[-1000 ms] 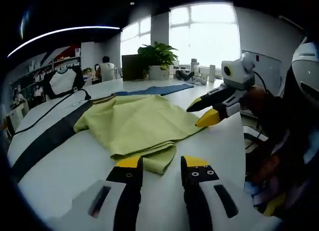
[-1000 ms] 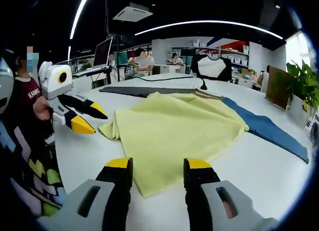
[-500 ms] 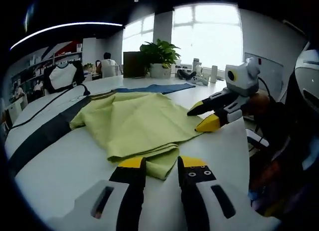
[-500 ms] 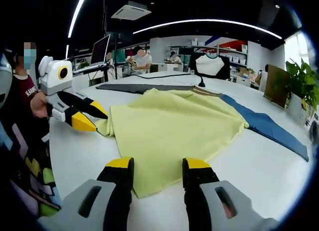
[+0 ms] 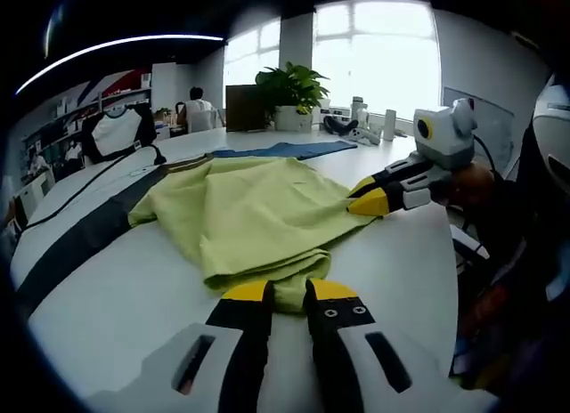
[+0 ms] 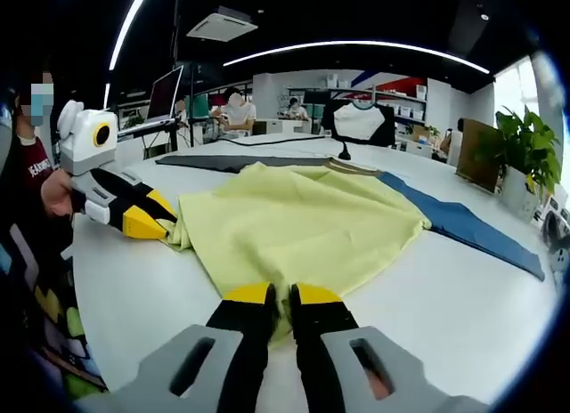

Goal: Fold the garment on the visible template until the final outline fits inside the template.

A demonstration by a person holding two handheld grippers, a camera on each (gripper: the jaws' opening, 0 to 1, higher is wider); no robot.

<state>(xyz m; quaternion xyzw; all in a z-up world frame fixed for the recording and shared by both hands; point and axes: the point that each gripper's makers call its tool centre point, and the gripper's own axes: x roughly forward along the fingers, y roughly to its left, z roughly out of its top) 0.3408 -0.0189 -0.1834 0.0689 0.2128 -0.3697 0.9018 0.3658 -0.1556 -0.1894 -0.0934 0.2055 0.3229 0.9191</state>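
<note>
Left gripper view: the garment, a yellow-green cloth, is lying rumpled on the white table, with a folded edge bunching at its near corner. The left gripper is closing its yellow-tipped jaws to a narrow gap on that near corner, with cloth showing between the tips. The right gripper is coming in from the right, its jaws nearly together at the cloth's right edge. A dark band and a blue strip are running along the table beside the garment. A plant is standing before a bright window, and a person is sitting at the far side. Right gripper view: the garment is spreading across the table in a broad, softly creased sheet. The right gripper is pinching its near edge, jaws almost touching with cloth between them. The left gripper is sitting at the cloth's left corner, jaws close together there. The blue strip is lying along the right of the garment, a dark strip beyond it. A black-and-white shirt is hanging at the back, a monitor is standing to the left, and people are sitting behind.
</note>
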